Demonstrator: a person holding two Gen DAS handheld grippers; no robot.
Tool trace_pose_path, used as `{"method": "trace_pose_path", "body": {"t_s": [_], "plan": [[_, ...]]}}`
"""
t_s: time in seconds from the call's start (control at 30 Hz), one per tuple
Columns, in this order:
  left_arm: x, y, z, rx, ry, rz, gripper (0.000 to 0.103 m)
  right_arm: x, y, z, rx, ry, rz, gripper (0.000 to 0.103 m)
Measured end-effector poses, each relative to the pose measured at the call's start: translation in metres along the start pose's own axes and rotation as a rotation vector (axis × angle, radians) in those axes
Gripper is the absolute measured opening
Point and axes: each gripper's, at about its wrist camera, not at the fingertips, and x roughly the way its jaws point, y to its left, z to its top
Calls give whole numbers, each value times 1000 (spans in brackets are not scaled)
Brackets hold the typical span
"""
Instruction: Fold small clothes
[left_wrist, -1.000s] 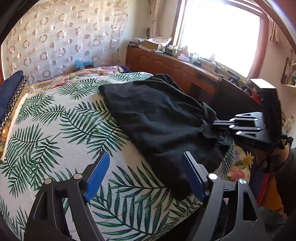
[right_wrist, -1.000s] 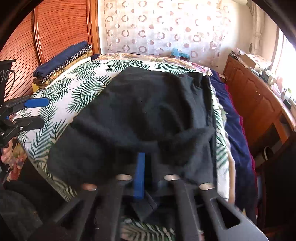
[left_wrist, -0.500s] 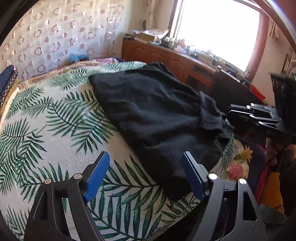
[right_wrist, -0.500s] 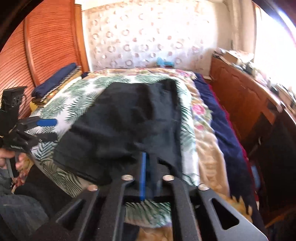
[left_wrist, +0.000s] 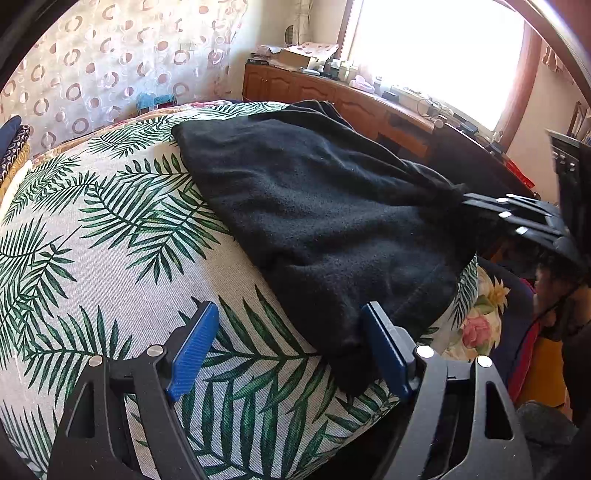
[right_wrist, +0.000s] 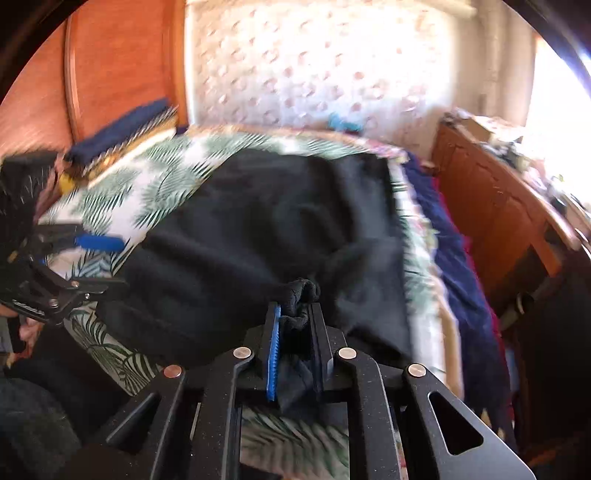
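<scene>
A black fleece garment (left_wrist: 314, 206) lies spread on the palm-leaf bed cover (left_wrist: 122, 236). My left gripper (left_wrist: 288, 343) hovers open over the cover, and the garment's near corner lies just inside its right blue pad (left_wrist: 384, 354). My right gripper (right_wrist: 295, 321) is closing its jaws on a bunched fold of the black garment (right_wrist: 258, 236), which the pads pinch. In the left wrist view the right gripper (left_wrist: 476, 203) holds the cloth's right corner, pulled taut. The right wrist view, which is blurred, shows the left gripper (right_wrist: 110, 264) open at the left.
A wooden cabinet (left_wrist: 369, 107) cluttered with small items runs under the bright window. Folded dark blue cloth (right_wrist: 122, 129) is stacked at the headboard. A navy blanket (right_wrist: 454, 251) and a floral sheet (left_wrist: 476, 321) hang off the bed's side.
The left gripper has sunk closer to the garment's near corner. The right gripper has shifted sideways with the cloth, and a thicker fold now sits bunched between its pads.
</scene>
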Motion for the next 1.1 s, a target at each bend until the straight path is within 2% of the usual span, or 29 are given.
{"method": "trace_pose_path", "body": {"t_s": [0.07,0.13,0.3,0.4,0.5,0.57,0.63,0.8,0.97,1.1], "plan": [[-1,-1,-1,2,1,-1,80,-19,-20,-11,80,-17,-22,14],[-1,-3,-1,5,4,-3,80,-27,-35,-26,136,7,-45,14],[-1,-5,0,11,14,-6,80,-20,-57,-48,228,66,-96,14],[-2,-6,-1,3,14,-31,80,-18,-59,-39,214,49,-134,17],[-3,-9,-2,4,10,-56,80,-27,-54,-31,216,-7,-134,21],[-3,-12,-2,16,10,-65,78,-31,-51,-29,215,-36,-131,37],[-4,-15,-2,26,10,-64,77,-32,-50,-30,217,-55,-112,42],[-5,-19,-3,38,13,-66,76,-31,-42,-36,201,-67,-81,43],[-4,-22,-4,44,17,-71,76,-27,-38,-37,190,-59,-63,48],[-2,-23,-6,48,25,-83,68,-23,-38,-32,179,-51,-49,49]]}}
